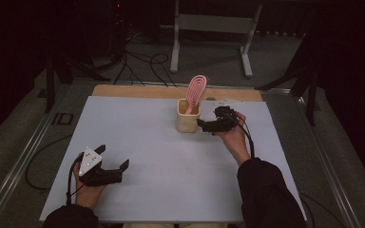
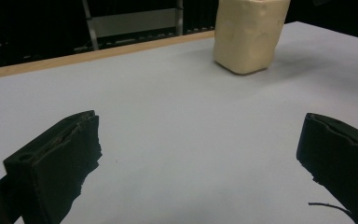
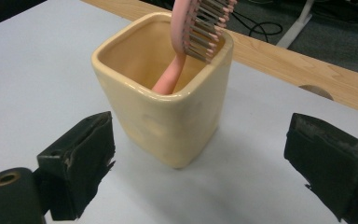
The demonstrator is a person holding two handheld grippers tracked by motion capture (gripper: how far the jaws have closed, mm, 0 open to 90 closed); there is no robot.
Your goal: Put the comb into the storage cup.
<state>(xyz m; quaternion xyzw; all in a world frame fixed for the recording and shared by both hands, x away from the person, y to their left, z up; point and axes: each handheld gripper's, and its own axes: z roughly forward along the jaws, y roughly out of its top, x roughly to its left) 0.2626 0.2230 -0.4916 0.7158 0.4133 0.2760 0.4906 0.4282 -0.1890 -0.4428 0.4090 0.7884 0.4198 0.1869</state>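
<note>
1. The yellow cup was my landmark here. It sat upright on the counter, toward the far edge near the wooden strip.
2. A pink hairbrush stood inside the cup, handle down, with its head poking up above the rim and leaning over the far side. In the right gripper view you could see the bristles hanging over the cup's rim, pretty neat.
3. The right gripper was just beside the cup, on its right side, pointing at it. Jaws were spread wide, released, holding nothing. From the right gripper view the cup sat between the two jaws but a bit farther out, not touching either of them.
4. The left gripper was well apart from the cup, down by the near-left part of the counter. Also released, jaws wide, nothing between them but bare counter.
5. In the left gripper view the cup showed up way off at the top, with only its lower body in frame.
</note>
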